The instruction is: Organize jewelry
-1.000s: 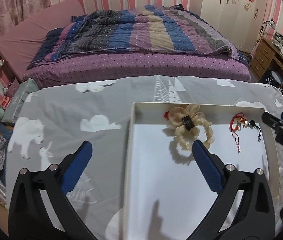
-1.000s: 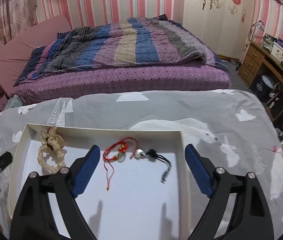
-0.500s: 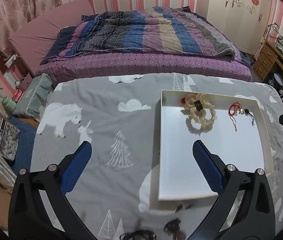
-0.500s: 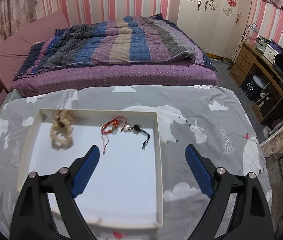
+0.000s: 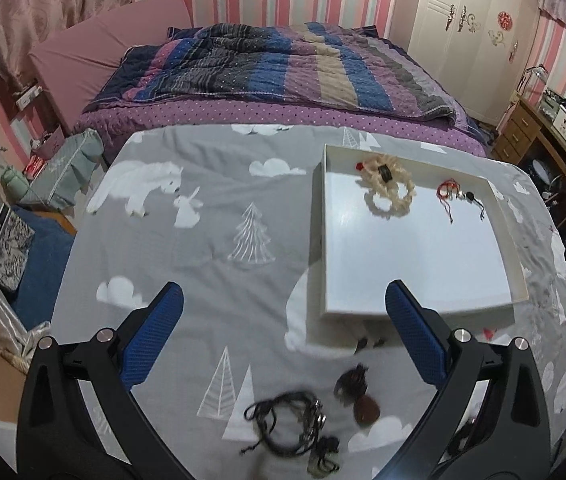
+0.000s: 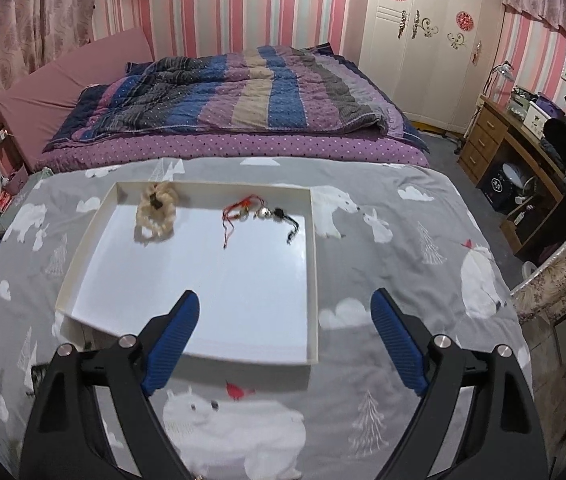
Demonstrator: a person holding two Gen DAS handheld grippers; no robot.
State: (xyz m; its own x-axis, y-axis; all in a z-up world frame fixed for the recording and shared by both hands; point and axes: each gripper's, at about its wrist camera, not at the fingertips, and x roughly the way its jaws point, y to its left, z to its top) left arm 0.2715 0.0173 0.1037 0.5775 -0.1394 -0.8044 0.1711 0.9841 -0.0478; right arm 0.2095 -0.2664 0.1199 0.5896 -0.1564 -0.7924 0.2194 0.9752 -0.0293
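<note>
Both grippers have drawn back from the white tray [image 5: 415, 264]; black cords [image 5: 287, 424] and a brown pendant [image 5: 367, 410] now lie between the left gripper [image 5: 283, 340] fingers, light, limp, best pinched at the bunch; right gripper [image 6: 285, 338] likewise wide open, empty, over the tray's near rim.

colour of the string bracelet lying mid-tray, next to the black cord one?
Red, a thin knotted red string bracelet in the white tray; clearest in the right wrist view.
</note>
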